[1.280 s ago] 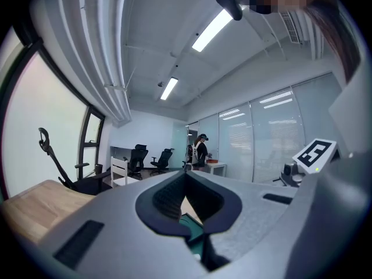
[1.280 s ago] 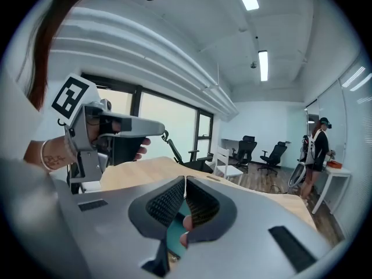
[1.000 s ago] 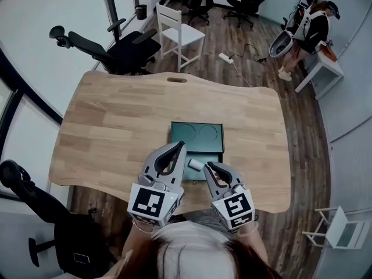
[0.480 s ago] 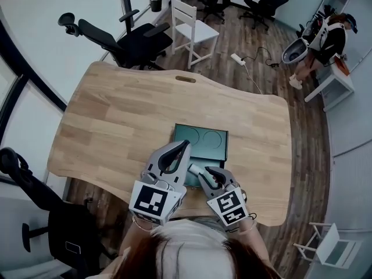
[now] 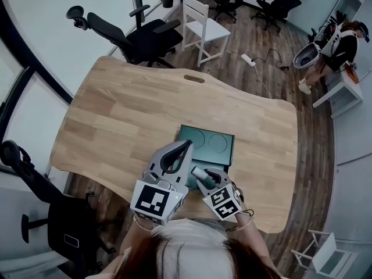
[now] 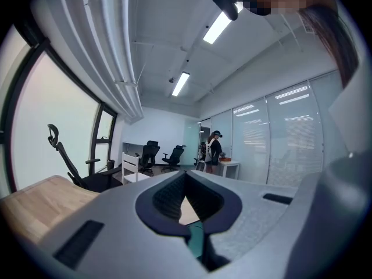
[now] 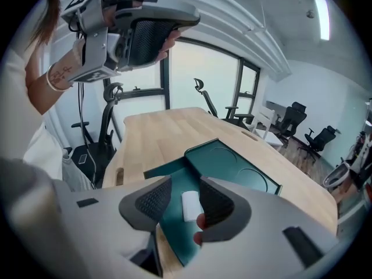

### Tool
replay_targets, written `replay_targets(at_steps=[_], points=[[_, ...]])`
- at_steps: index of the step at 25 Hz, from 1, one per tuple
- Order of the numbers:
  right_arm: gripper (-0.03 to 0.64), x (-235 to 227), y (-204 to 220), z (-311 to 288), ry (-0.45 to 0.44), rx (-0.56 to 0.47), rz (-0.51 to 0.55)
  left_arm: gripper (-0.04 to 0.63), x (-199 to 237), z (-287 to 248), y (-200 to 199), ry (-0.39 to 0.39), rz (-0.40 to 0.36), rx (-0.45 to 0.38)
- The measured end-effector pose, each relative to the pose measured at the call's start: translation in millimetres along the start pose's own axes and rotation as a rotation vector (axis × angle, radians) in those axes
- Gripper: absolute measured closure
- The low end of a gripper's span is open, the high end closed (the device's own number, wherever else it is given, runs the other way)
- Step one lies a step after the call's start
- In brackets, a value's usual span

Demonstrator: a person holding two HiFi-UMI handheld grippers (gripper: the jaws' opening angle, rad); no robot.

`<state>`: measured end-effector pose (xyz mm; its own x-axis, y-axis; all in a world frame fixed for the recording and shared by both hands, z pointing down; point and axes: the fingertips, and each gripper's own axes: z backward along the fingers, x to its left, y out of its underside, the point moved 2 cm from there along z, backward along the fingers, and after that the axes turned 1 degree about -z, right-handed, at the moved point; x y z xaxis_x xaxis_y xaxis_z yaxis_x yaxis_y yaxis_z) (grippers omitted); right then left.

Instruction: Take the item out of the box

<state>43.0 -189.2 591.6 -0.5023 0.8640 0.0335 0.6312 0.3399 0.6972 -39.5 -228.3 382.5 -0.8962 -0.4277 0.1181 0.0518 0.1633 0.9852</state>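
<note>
Item (image 7: 190,205), a small white rounded block, lies between the jaws of the right gripper (image 7: 185,185). The jaws have just been opening and stand apart around it, neither pad pressing, the block nearer one pad. Its long axis runs along the jaws, so closing should pinch its narrow sides. Left gripper (image 5: 186,146) hovers alongside, closed on nothing. Around the block is the smooth teal box (image 7: 232,164), two round recesses in its opened lid, on the pale wooden counter (image 7: 168,132).
</note>
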Motion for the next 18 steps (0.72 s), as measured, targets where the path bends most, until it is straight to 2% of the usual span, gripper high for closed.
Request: replay_targets(at_steps=[18], points=[[0.414,-5.4,45.8,-65.3,-0.077,0.190,0.012,0.591,9.8,-17.4,9.4,-0.019,0.001,0.045]])
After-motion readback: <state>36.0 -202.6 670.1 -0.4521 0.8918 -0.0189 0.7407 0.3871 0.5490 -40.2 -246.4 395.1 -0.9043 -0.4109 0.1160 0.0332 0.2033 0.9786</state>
